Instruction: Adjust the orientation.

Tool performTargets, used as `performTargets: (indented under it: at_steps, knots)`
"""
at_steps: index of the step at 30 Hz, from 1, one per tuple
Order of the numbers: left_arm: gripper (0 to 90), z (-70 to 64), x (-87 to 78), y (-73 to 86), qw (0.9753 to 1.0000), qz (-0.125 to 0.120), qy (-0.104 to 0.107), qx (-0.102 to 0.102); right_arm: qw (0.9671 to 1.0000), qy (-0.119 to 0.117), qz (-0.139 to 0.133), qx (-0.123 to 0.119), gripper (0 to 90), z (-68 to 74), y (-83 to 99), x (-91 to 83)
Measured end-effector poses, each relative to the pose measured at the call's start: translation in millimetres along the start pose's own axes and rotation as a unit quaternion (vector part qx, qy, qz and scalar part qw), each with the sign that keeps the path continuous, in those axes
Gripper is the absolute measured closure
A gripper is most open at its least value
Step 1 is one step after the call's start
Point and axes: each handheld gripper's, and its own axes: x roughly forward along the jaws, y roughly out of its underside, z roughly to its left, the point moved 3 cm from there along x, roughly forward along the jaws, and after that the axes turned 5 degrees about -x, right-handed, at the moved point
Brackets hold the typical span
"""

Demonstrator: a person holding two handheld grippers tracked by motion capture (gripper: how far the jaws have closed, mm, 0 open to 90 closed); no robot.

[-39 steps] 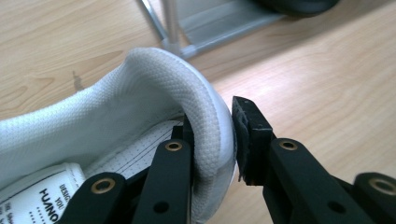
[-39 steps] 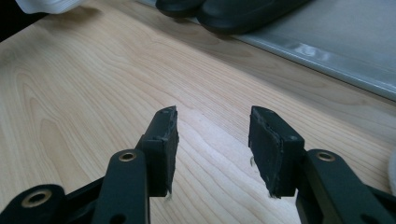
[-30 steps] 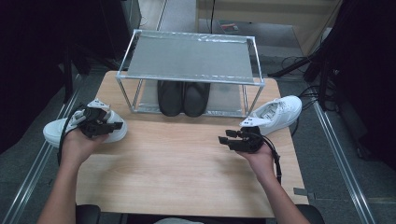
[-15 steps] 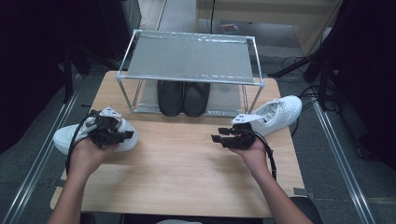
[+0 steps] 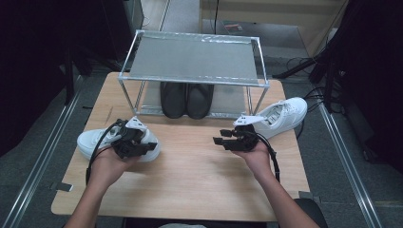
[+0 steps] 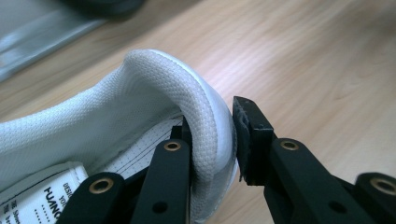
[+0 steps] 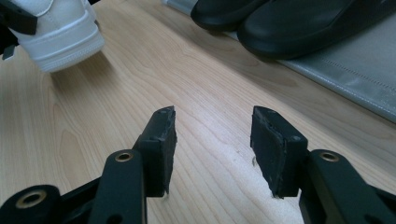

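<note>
left has the sneaker heel, right is empty

my left gripper [image 5: 138, 145] is clamped on the heel collar of the left white sneaker [image 5: 95, 141]. in the left gripper view one of the fingers [image 6: 170, 161] sits inside the shoe against the lining, the other is outside against the heel, with the padded collar [image 6: 196, 116] pinched between them. gap is just the thickness of that collar. the sneaker sits at the left side of the table [image 5: 190, 180], toe toward the left edge, heel toward the middle. i can't tell whether the sole is fully down on the wood.

my right gripper [image 5: 227, 141] is over the table right of centre, fingers [image 7: 161, 140] spread wide with nothing between them, bare wood showing in the gap. it points left, toward the held sneaker, which shows in the top left corner of the right gripper view.

the second white sneaker [image 5: 280, 114] lies at the right side of the table, just behind the right gripper, angled toward the far right corner.

the metal rack [image 5: 195, 59] stands at the far side of the table. a pair of black shoes [image 5: 186, 99] sits side by side on its lower shelf, toes toward me.
</note>
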Motion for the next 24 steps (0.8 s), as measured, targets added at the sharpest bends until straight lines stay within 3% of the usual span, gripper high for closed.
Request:
performTargets:
  at_steps: [11, 15, 24]
  knots:
    - [76.0, -43.0, 25.4, -10.9, 0.998, 0.024, 0.026, 0.053, 1.0, 0.003, 0.003, 0.001, 51.1, -0.3, 1.4, 1.0]
    - [76.0, -61.8, 36.4, -16.5, 0.9953, 0.037, 0.038, 0.08, 1.0, 0.003, 0.003, 0.001, 51.1, -0.7, 1.7, 0.4]
    - [75.6, -99.3, 60.4, -26.5, 0.9892, 0.042, 0.067, 0.123, 0.9999, 0.005, 0.007, 0.007, 51.0, -0.2, 4.4, -3.2]
